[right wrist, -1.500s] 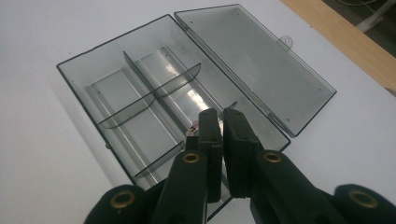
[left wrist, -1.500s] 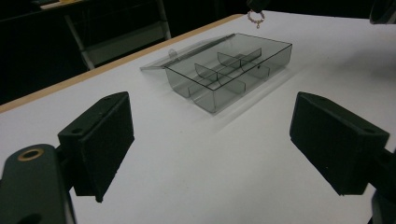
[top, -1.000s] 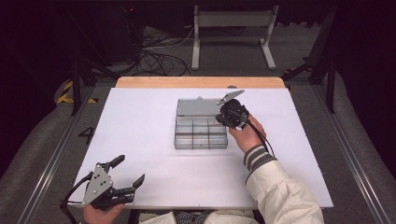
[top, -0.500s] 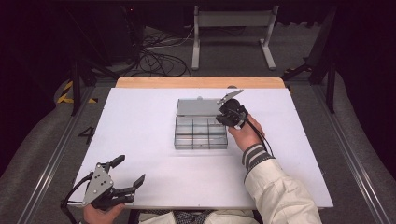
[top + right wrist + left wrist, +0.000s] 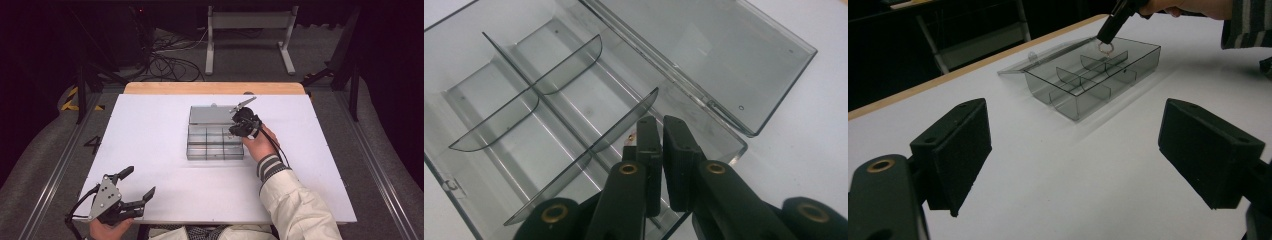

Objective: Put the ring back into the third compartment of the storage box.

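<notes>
Smoky clear plastic forms the compartment box (image 5: 215,142), set mid-tabletop (image 5: 150,130) with its lid (image 5: 210,115) laid open. A small gold ring (image 5: 1106,48) is pinched in the right gripper's (image 5: 239,129) closed fingers over a rear compartment. The left gripper's (image 5: 131,189) fingers are spread, well apart from it.

The ring (image 5: 1106,48) is mostly hidden behind the right gripper (image 5: 659,131) in its own view. At seven o'clock there, the picture's edge cuts off the clear box (image 5: 549,120).

A divided box (image 5: 215,142) sits mid-surface (image 5: 150,130), its lid (image 5: 210,115) lying open behind it. The right gripper (image 5: 239,126) hangs over the box's right rear compartment, holding a ring (image 5: 1105,48). The left gripper (image 5: 137,185) sits at the near left edge, well apart.
</notes>
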`<control>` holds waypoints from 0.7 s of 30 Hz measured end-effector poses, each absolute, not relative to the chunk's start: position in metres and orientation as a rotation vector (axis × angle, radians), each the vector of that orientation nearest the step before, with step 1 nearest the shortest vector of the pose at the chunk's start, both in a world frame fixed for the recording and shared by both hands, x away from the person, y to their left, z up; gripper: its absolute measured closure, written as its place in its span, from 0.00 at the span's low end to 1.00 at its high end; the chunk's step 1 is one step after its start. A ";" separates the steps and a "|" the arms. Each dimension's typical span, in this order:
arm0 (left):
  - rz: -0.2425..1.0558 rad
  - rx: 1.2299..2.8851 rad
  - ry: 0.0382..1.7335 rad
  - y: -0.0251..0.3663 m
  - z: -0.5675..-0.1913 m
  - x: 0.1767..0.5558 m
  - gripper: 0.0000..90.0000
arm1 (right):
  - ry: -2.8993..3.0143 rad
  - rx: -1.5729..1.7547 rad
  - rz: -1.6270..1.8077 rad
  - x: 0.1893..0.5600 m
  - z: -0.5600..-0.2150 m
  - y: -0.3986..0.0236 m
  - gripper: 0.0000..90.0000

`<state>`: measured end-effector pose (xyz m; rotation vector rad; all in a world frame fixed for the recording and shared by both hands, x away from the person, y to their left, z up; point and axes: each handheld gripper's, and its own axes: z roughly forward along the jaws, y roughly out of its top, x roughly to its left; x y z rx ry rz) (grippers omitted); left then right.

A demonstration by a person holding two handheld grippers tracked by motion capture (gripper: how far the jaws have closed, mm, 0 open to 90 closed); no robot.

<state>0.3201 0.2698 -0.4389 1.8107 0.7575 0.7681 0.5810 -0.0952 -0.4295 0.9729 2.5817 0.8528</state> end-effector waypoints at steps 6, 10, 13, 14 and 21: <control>0.762 1.811 0.759 0.270 -0.439 0.320 0.16 | 2.609 0.981 0.846 0.582 -0.434 -0.091 0.96; 0.762 1.812 0.758 0.270 -0.439 0.320 0.16 | 2.621 0.986 0.840 0.583 -0.437 -0.089 0.96; 0.759 1.811 0.760 0.270 -0.439 0.319 0.16 | 2.628 0.989 0.837 0.584 -0.439 -0.087 0.96; 0.761 1.812 0.759 0.270 -0.439 0.320 0.16 | 2.628 0.993 0.833 0.584 -0.440 -0.087 0.96; 0.761 1.813 0.758 0.270 -0.439 0.320 0.16 | 2.629 1.008 0.815 0.587 -0.444 -0.086 0.96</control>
